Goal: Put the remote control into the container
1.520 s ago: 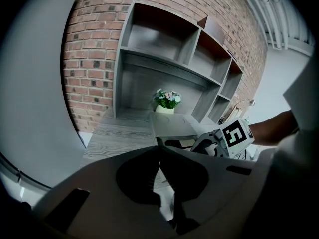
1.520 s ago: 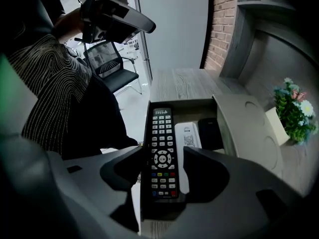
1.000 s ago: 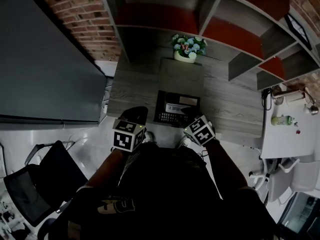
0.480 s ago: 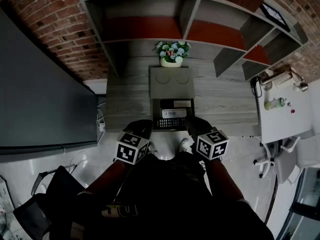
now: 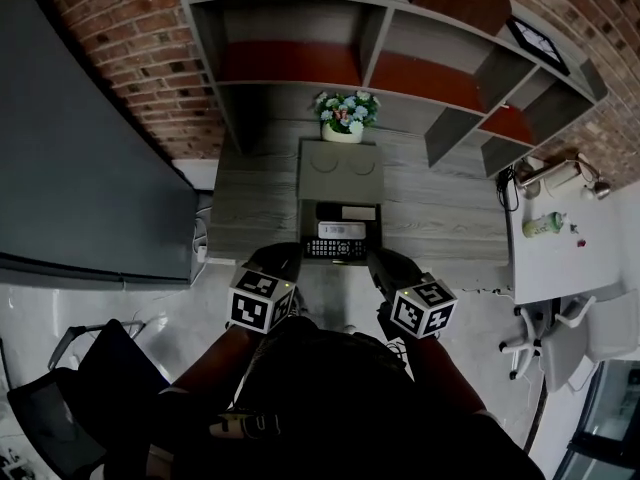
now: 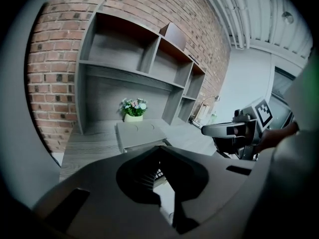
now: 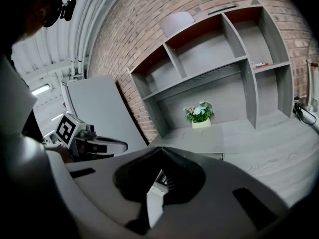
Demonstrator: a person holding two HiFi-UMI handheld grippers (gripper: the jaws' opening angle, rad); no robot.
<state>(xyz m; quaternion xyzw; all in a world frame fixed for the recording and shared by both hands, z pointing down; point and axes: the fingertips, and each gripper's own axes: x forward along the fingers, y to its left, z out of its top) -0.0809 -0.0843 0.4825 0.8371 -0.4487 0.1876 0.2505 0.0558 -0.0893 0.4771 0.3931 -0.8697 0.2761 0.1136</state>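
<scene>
A pale remote control (image 5: 341, 230) lies flat inside the black mesh container (image 5: 336, 250) near the desk's front edge. My left gripper (image 5: 283, 256) hovers just left of the container's front corner, its jaws shut with nothing held (image 6: 160, 148). On the other side, my right gripper (image 5: 380, 259) sits off the right front corner, also shut and empty (image 7: 162, 149). Neither gripper touches the container. Part of the remote's buttons (image 7: 162, 178) shows through the gap below the right jaws. Each gripper appears in the other's view: the right one (image 6: 214, 129) and the left one (image 7: 117, 144).
Behind the container lies a flat grey box (image 5: 341, 173), then a flower pot (image 5: 345, 113) against the open shelving (image 5: 400, 58). A dark panel (image 5: 80, 168) stands at the left. A white table (image 5: 565, 238) and chair (image 5: 560, 338) are at the right.
The right gripper was at the container's front rim; it has pulled back, risen and rolled. The left gripper has also drawn back a little. The remote stays in the container.
</scene>
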